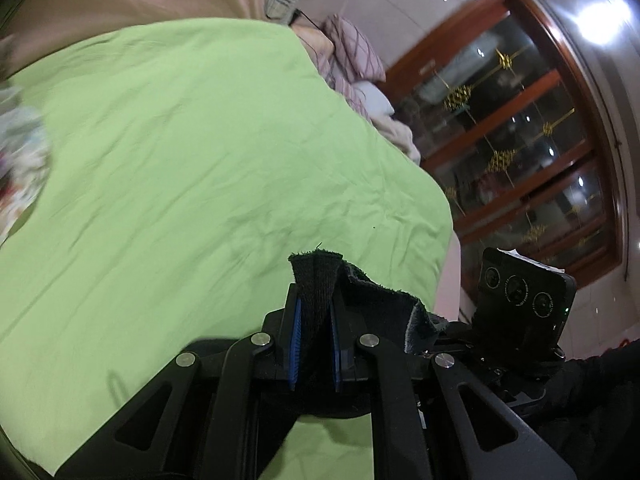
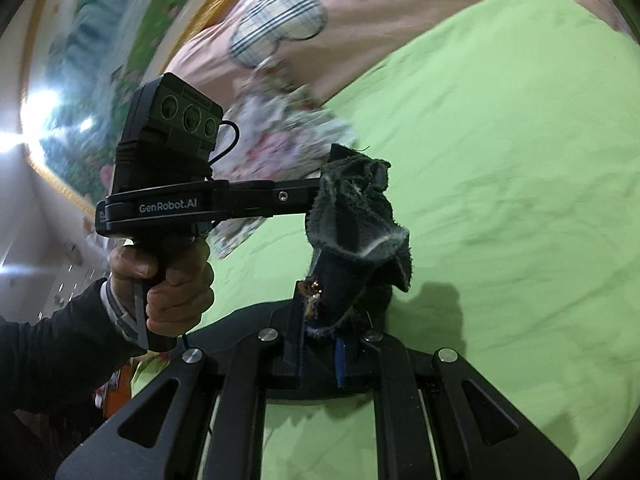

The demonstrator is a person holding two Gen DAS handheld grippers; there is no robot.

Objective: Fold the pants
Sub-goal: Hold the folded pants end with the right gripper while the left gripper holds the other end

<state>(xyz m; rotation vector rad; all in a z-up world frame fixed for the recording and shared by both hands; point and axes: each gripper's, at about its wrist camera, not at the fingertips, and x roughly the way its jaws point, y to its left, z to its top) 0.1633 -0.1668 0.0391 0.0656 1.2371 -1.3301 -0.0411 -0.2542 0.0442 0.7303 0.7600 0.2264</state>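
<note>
The pants are dark fabric with a frayed edge. My left gripper (image 1: 315, 304) is shut on a bunched edge of the pants (image 1: 318, 280), held above the green sheet (image 1: 180, 160). My right gripper (image 2: 320, 312) is shut on another part of the pants (image 2: 356, 220), close beside the left gripper (image 2: 316, 196), whose fingers also pinch the cloth there. The right gripper's body shows in the left wrist view (image 1: 520, 292). The rest of the pants hangs below, out of sight.
A green sheet (image 2: 500, 160) covers the bed. A pink quilt (image 2: 360, 20) and a floral cloth (image 2: 280, 132) lie at its far side. Pillows (image 1: 352, 52) and a wooden glass cabinet (image 1: 520, 140) stand beyond the bed edge.
</note>
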